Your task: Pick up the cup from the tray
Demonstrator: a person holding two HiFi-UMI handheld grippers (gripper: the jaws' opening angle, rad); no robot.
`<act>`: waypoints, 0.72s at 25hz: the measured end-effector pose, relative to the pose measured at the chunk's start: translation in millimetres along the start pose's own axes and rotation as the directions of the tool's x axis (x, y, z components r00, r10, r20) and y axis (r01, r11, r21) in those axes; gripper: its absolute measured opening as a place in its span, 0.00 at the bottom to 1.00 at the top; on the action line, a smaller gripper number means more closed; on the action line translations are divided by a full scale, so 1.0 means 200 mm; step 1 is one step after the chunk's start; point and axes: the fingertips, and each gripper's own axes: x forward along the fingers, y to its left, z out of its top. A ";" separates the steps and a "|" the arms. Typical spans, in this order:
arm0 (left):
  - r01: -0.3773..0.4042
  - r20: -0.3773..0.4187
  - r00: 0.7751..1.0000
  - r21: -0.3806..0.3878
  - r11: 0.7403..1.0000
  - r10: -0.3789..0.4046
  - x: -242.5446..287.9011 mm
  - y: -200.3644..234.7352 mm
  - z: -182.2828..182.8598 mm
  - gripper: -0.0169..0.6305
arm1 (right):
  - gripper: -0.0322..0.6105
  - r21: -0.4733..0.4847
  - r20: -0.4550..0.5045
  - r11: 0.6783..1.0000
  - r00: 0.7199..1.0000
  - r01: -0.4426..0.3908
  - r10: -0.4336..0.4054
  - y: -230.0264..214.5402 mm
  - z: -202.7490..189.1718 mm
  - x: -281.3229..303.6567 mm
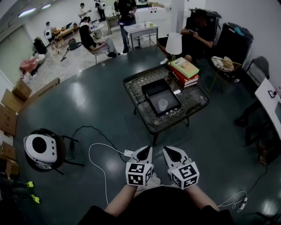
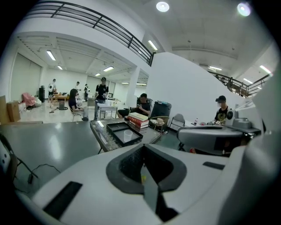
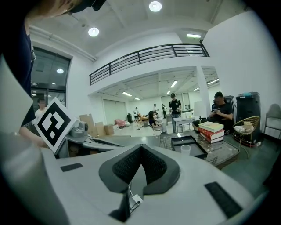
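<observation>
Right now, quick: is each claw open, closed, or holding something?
Left claw: closed, holding nothing.
Right claw: closed, holding nothing.

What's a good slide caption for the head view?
Shut, the left gripper and right gripper face a cup in a black tray on a low table.

Large open-plan workspace, part office, part lab. A glossy dark floor stretches beneath recessed ceiling lights and a railed mezzanine. People sit by desks in the far area. Cardboard boxes line 1 wall, cables trail across the floor, and books are stacked on a low glass surface.
</observation>
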 end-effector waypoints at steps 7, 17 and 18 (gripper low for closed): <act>0.038 -0.014 0.999 0.031 0.999 -0.038 0.14 0.09 0.05 0.04 | 0.07 0.008 -0.001 0.999 0.999 0.034 -0.034 -0.09 0.02 0.15; 0.089 -0.017 0.996 0.022 0.996 -0.089 0.27 0.11 0.12 0.04 | 0.07 0.034 -0.024 0.996 0.996 0.087 -0.086 -0.19 0.01 0.24; 0.093 -0.021 0.995 0.019 0.995 -0.093 0.28 0.11 0.12 0.04 | 0.07 0.040 -0.028 0.995 0.995 0.092 -0.091 -0.20 0.01 0.24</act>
